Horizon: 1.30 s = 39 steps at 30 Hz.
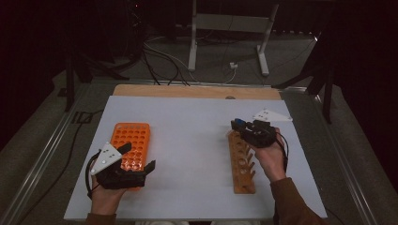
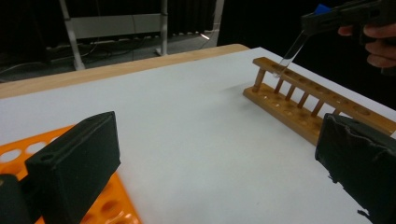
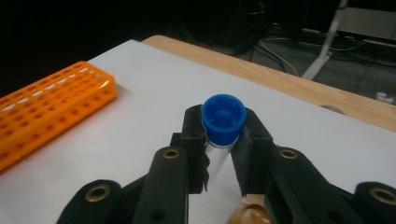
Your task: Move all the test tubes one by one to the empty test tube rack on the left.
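A clear test tube [image 2: 289, 53] with a blue cap [image 3: 223, 116] is clamped just below the cap by my right gripper [image 3: 223, 135], which is shut on it. The tube hangs tilted, its lower tip at the top rail of the wooden rack [image 2: 303, 100] near that rack's far end. From above, the right gripper [image 1: 239, 124] hovers over the far end of the wooden rack [image 1: 241, 164]. My left gripper [image 1: 137, 158] stands wide open with nothing between its jaws, over the near right corner of the orange rack [image 1: 131, 140]. The left gripper [image 2: 217, 172] faces the wooden rack.
The white board [image 1: 187, 126] lies on a wooden table [image 1: 197, 90]. The orange rack [image 3: 46, 112] has several unfilled holes. Beyond the table's far edge stand a metal frame [image 1: 230, 28] and floor cables [image 1: 164, 61].
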Tool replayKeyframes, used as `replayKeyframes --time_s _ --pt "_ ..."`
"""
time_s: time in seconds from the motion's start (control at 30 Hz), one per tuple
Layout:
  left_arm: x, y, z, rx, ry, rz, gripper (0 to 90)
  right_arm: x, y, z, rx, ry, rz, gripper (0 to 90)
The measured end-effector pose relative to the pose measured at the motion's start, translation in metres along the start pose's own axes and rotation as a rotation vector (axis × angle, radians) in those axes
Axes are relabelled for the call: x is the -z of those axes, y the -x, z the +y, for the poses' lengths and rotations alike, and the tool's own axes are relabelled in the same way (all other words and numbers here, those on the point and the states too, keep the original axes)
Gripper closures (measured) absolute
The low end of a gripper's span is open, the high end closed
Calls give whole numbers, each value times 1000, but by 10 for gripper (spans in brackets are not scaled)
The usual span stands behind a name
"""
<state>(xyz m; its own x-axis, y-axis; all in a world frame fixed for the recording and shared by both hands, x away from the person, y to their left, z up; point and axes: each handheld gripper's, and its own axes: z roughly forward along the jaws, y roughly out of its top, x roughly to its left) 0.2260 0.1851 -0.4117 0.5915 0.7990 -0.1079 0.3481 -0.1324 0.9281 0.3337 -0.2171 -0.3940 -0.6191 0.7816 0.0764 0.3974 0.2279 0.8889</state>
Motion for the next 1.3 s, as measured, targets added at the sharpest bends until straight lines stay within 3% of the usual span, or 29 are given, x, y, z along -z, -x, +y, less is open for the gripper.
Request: replayKeyframes --time_s 0.3,0.53,0.73,0.9,1.07,1.3 --pt "-20 25 7 -37 4 6 13 -5 -28 4 38 -19 78 762" --pt "-43 51 9 -67 -18 -45 64 -11 -48 4 62 -44 130 761" --pt "-69 68 9 -104 -44 -63 86 -15 -65 3 82 -62 175 761" --pt "-88 79 11 -138 -53 -52 187 -16 -75 3 102 -69 208 761" --pt "-101 86 11 -179 -72 -41 400 -16 -82 4 101 -73 238 761" --pt "-108 85 9 -181 -86 -61 623 -19 -87 3 107 -86 267 761"
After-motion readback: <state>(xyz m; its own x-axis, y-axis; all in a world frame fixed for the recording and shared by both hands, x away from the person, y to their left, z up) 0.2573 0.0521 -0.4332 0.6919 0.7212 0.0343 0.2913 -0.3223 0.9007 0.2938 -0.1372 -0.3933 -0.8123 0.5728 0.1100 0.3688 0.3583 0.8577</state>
